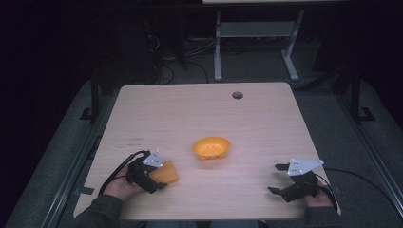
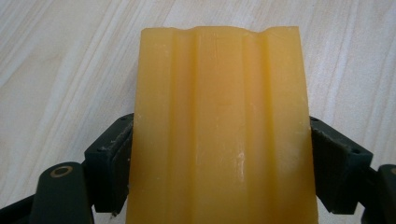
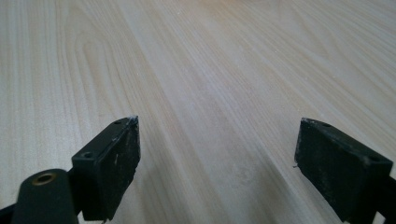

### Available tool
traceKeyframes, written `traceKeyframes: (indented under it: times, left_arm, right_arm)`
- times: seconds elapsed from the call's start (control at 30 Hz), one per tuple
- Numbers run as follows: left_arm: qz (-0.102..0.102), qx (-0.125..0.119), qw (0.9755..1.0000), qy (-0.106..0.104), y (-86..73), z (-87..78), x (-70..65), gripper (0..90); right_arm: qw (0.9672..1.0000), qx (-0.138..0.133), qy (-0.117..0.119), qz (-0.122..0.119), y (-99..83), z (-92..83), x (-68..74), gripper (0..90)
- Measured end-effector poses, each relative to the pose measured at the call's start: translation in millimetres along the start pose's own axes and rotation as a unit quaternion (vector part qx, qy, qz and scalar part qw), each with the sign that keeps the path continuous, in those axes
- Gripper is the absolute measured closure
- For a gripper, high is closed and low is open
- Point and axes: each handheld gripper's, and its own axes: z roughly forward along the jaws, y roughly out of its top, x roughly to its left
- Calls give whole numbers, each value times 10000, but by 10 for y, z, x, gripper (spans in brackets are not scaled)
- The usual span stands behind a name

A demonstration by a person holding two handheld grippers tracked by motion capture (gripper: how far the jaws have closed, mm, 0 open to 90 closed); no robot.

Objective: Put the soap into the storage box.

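Note:
An orange ridged block (image 1: 166, 173) lies low over the table's front left, and my left gripper (image 1: 159, 179) is shut on it. In the left gripper view the block (image 2: 219, 135) has lengthwise grooves and both black pads (image 2: 112, 163) press its sides. A small orange bowl (image 1: 211, 147) sits upright near the table's middle, apart from both grippers. My right gripper (image 1: 277, 178) rests at the front right, open, with bare wood between its fingers (image 3: 112, 163).
The light wooden table (image 1: 199, 109) has a round cable hole (image 1: 237, 95) near its far edge. Cables trail from each gripper toward the front. A grey desk frame (image 1: 256, 42) stands on the floor beyond the table.

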Motion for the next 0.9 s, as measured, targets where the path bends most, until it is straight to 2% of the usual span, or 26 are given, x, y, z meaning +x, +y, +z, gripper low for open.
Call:
traceKeyframes:
  times: [0.23, 0.3, 0.37, 0.53, 0.63, 0.9]
  left_arm:
    - [-13, 22, 10000, 33, 3, -11, -20, 209]
    - [-18, 17, 9999, 101, 5, -11, -31, 209]
    - [-19, 15, 10000, 70, 9, -19, -31, 210]
    - [57, -92, 9999, 133, 53, -75, -67, 210]
    - [89, -201, 9997, 52, 87, -108, -92, 210]
    - [180, -68, 9998, 1, 172, -91, -94, 210]
  right_arm:
    - [10000, -28, 1, -1, 1, -5, 1, 135]
    - [10000, -28, -4, 4, 1, -8, 2, 135]
    - [10000, -36, -11, 3, 3, -11, 0, 135]
    - [10000, -41, -16, -7, 9, -14, 2, 135]
    - [10000, -56, -12, -29, 11, -12, 3, 135]
    - [9999, -123, -44, -3, 0, -34, 4, 135]
